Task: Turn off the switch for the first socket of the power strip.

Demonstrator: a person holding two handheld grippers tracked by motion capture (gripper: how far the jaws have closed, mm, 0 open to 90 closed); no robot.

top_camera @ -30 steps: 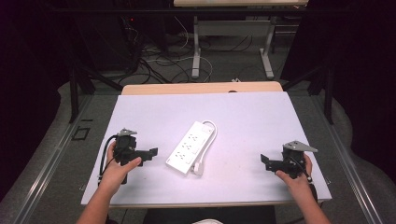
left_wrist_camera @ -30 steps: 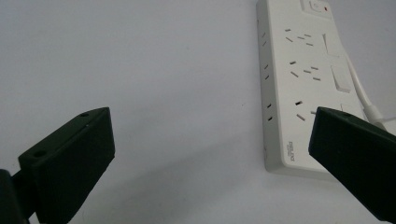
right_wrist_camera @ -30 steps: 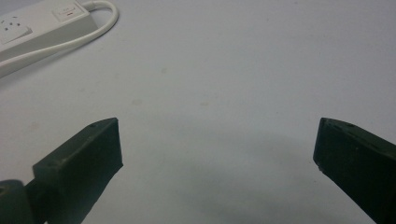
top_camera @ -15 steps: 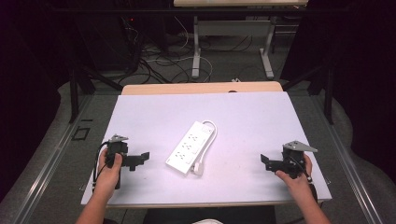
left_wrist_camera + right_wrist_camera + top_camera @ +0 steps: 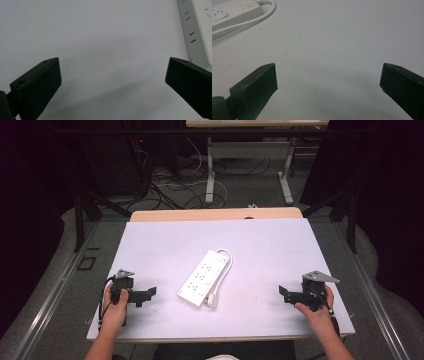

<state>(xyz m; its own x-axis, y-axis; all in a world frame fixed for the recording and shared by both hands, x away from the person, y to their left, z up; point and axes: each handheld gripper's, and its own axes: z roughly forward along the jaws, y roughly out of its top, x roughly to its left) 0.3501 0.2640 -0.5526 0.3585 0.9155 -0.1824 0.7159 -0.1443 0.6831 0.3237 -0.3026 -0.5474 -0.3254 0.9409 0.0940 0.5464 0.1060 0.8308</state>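
A white power strip (image 5: 204,277) lies at an angle in the middle of the white table (image 5: 265,245), its cable looped beside it and the plug (image 5: 213,301) at its near end. My left gripper (image 5: 146,296) rests open on the table, left of the strip and apart from it. In the left gripper view the jaws (image 5: 113,68) stand wide with bare table between them, and the strip (image 5: 197,27) lies at the upper right. My right gripper (image 5: 283,294) sits open near the right front corner. Its own view (image 5: 328,72) has the strip (image 5: 229,13) far off at the upper left.
A wooden board edge (image 5: 215,214) runs along the back of the table. Beyond it on the floor lie tangled cables (image 5: 180,182) and the legs of another desk (image 5: 210,170). Dark curtains stand at both sides.
My left gripper has drawn back to the left and toward the front edge, away from the power strip. The right gripper and the strip have stayed put.
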